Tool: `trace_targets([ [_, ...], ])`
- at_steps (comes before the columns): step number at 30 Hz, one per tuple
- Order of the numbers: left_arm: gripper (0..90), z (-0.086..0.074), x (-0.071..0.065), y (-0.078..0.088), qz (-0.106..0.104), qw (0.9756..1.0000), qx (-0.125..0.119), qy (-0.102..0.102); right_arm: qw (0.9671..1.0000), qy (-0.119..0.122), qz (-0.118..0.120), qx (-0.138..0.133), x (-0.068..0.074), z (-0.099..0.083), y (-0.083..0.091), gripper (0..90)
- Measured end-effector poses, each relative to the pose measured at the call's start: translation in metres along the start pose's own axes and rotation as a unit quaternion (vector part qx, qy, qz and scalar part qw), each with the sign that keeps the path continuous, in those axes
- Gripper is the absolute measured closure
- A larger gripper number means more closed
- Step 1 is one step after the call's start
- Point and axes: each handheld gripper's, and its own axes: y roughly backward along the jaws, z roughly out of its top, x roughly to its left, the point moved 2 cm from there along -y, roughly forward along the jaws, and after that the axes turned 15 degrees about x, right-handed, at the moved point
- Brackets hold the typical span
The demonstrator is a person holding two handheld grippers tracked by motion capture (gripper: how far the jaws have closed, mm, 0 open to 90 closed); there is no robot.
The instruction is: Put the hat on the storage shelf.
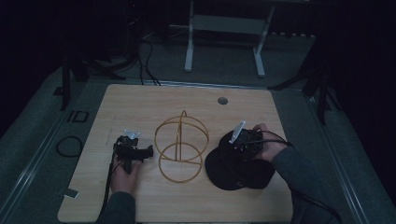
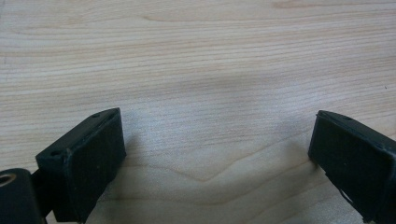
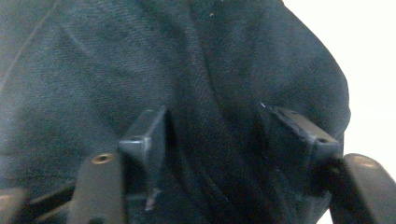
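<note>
Left hand-held gripper (image 2: 217, 154) — jaws spread wide — over bare wooden table (image 2: 201, 60).

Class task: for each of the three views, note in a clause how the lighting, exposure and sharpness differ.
High view: dim and underexposed, the black cap nearly merging with the dark, the wooden table muted. Left gripper view: bright and even, wood grain crisp, soft shadows beside the jaws. Right gripper view: cap fabric close and soft-focused, the background at the upper right blown out white.

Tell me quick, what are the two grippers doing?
Left gripper: open, nothing between its fingers.
Right gripper: fingers pinching a fold of the black cap.
</note>
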Motion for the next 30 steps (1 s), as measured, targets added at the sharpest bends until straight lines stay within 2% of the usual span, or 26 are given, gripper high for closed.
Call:
trace_targets([
  [2, 3.4, 0.0, 0.0, 0.0, 0.0, 1.0, 0.0, 0.0, 1.0, -0.003, -0.001, 0.002, 0.0, 0.001, -0.002, 49.4],
  [3, 3.4, 0.0, 0.0, 0.0, 0.0, 1.0, 0.0, 0.0, 1.0, 0.0, -0.006, 0.003, 0.0, 0.001, -0.002, 55.0],
  [5, 3.4, 0.0, 0.0, 0.0, 0.0, 1.0, 0.0, 0.0, 1.0, 0.001, -0.008, 0.005, 0.001, 0.001, -0.004, 58.3],
  [6, 3.4, 0.0, 0.0, 0.0, 0.0, 1.0, 0.0, 0.0, 1.0, 0.002, -0.008, 0.004, 0.001, 0.001, -0.004, 63.1],
  [8, 3.4, 0.0, 0.0, 0.0, 0.0, 1.0, 0.0, 0.0, 1.0, 0.003, -0.008, 0.004, 0.001, 0.002, -0.004, 66.1],
  [9, 3.4, 0.0, 0.0, 0.0, 0.0, 1.0, 0.0, 0.0, 0.9999, 0.003, -0.011, 0.004, 0.002, 0.002, -0.005, 76.0],
  [12, 3.4, 0.0, 0.0, 0.0, 0.0, 1.0, 0.0, 0.0, 0.9999, 0.002, -0.015, 0.003, 0.002, 0.003, -0.005, 84.6],
  [20, 3.4, 0.0, 0.0, 0.0, 0.0, 1.0, 0.0, 0.0, 0.9999, -0.008, -0.003, -0.013, 0.001, 0.001, -0.003, 86.7],
  [30, 3.4, 0.0, 0.0, 0.0, 0.0, 1.0, 0.0, 0.0, 0.9978, -0.016, 0.008, -0.065, -0.007, -0.011, 0.02, 87.0],
])
